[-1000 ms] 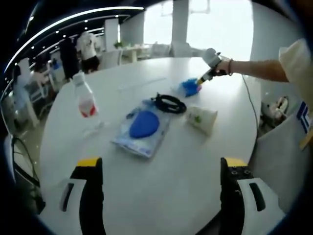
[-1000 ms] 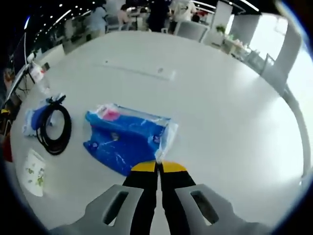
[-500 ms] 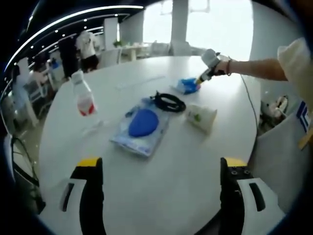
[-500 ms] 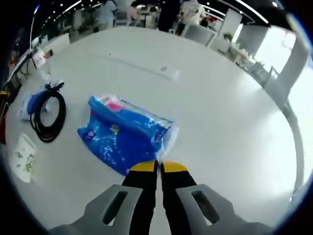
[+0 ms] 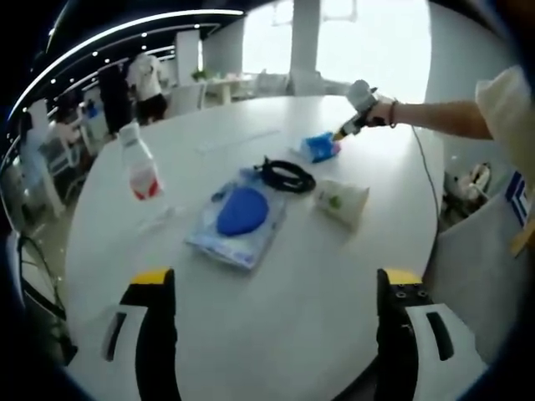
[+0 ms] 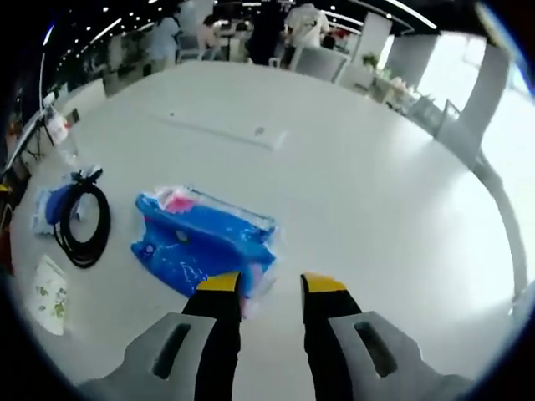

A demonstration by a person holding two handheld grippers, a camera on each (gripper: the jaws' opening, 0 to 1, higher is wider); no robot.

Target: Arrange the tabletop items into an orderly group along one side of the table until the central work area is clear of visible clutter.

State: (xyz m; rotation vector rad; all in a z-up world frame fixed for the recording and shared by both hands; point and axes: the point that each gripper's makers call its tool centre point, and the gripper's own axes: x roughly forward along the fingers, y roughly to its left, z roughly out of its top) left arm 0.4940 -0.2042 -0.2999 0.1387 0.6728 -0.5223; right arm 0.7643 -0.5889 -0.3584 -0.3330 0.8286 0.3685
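On the round white table (image 5: 276, 334), my left gripper (image 5: 276, 282) stands wide open, holding nothing. Ahead of it lie a clear bag with a blue pad (image 5: 238, 217), a coiled black cable (image 5: 286, 175), a paper cup on its side (image 5: 341, 200) and an upright water bottle (image 5: 138, 163). Farther off, a person's hand holds my right gripper (image 5: 341, 135) at a blue plastic packet (image 5: 320, 146). In the right gripper view the right gripper (image 6: 272, 284) is open; the blue packet (image 6: 205, 242) lies flat, its near corner just inside the left jaw. The cable (image 6: 82, 225) and cup (image 6: 50, 292) sit to its left.
A thin white strip (image 6: 226, 129) lies on the table beyond the packet. The table's edge (image 6: 501, 217) curves past on the right. People and chairs (image 6: 292, 33) stand behind the far side. The person's outstretched arm (image 5: 443, 117) reaches over the table's right edge.
My right gripper has opened and let go of the blue packet's corner, and the packet now rests on the table. The left gripper has stayed where it was.
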